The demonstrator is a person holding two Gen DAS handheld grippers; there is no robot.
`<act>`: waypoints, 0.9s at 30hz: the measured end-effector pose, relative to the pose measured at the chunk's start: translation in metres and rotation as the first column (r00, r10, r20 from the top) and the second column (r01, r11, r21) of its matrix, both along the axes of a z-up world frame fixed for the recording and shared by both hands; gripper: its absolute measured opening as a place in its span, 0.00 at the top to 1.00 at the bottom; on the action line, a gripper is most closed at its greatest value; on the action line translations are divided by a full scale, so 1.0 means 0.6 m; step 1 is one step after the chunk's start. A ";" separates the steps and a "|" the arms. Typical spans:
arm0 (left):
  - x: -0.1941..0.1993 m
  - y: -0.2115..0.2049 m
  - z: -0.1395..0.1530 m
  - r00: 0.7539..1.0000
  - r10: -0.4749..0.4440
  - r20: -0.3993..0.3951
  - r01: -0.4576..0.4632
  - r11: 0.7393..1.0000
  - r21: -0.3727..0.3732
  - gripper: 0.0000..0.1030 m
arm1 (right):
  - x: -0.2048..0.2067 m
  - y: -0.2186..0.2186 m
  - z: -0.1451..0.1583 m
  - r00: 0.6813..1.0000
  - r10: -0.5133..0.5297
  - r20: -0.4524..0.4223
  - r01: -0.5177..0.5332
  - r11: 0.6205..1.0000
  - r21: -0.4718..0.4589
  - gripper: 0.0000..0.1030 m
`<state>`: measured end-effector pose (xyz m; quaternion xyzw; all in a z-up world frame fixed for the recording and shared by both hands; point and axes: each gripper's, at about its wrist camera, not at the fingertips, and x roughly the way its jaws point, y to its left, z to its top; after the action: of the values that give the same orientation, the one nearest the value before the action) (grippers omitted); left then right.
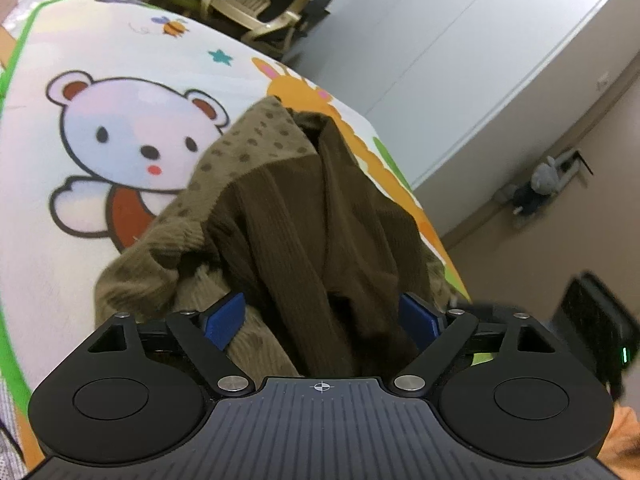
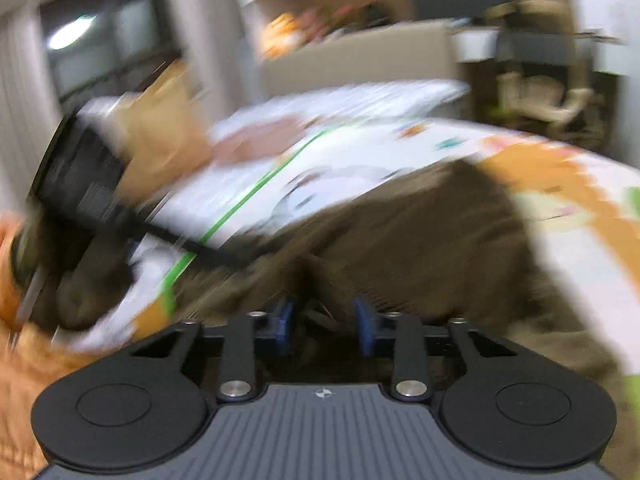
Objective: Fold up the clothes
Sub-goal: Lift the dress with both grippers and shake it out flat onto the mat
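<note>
A brown knitted garment (image 1: 304, 216), dark ribbed cloth with a lighter dotted part, lies bunched on a cartoon-print blanket (image 1: 120, 128). My left gripper (image 1: 324, 312) stands wide open, and a fold of the garment lies between its blue pads (image 1: 226, 314). The right wrist view is badly blurred. There the same garment (image 2: 420, 240) spreads in front of my right gripper (image 2: 324, 324), whose blue pads (image 2: 364, 328) stand a narrow gap apart with dark cloth between them. The other gripper (image 2: 80, 188) shows at the left of that view.
The blanket covers a bed with a green border (image 1: 16, 60); its right edge (image 1: 432, 220) drops to the floor. A wooden chair (image 1: 248, 8) stands beyond the bed. A white cupboard (image 1: 480, 80) and a grey soft toy (image 1: 540, 188) are at the right.
</note>
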<state>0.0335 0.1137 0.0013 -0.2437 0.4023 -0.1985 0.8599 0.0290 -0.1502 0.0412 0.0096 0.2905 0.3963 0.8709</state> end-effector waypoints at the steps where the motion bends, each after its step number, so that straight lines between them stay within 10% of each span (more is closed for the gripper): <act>1: -0.001 -0.003 -0.002 1.000 -0.014 -0.002 0.013 1.000 -0.004 0.11 | 0.007 -0.024 0.012 0.998 -0.060 0.017 0.060 0.998 0.023 0.78; 10: 0.038 -0.059 -0.037 0.996 -0.073 -0.047 0.076 0.995 0.071 0.14 | 0.048 -0.176 0.029 0.913 -0.404 0.063 0.394 0.910 0.130 0.78; 12: 0.046 -0.081 -0.035 0.994 -0.106 -0.032 0.109 0.989 0.101 0.19 | 0.037 -0.170 0.017 0.936 -0.344 0.067 0.336 0.935 0.111 0.71; 14: 0.046 -0.105 -0.030 0.987 -0.158 -0.005 0.157 0.976 0.148 0.36 | 0.018 -0.153 0.006 0.967 -0.243 0.082 0.236 0.968 0.085 0.27; 20: 0.050 -0.114 -0.031 0.982 -0.191 0.016 0.186 0.970 0.158 0.64 | -0.044 -0.111 -0.018 0.994 0.101 0.052 -0.106 0.987 0.117 0.12; 24: 0.070 -0.102 -0.023 0.986 -0.164 0.030 0.160 0.981 0.108 0.71 | -0.043 -0.048 -0.044 0.988 0.112 0.109 -0.112 0.994 -0.007 0.14; 27: 0.078 -0.095 -0.002 0.987 -0.146 0.070 0.139 0.986 0.094 0.71 | -0.005 -0.020 -0.064 0.995 0.044 0.088 -0.036 0.995 -0.092 0.55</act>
<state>0.0801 0.0565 -0.0001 -0.1678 0.3939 -0.2506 0.8683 0.0261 -0.1625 0.0025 -0.0533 0.2689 0.4000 0.8746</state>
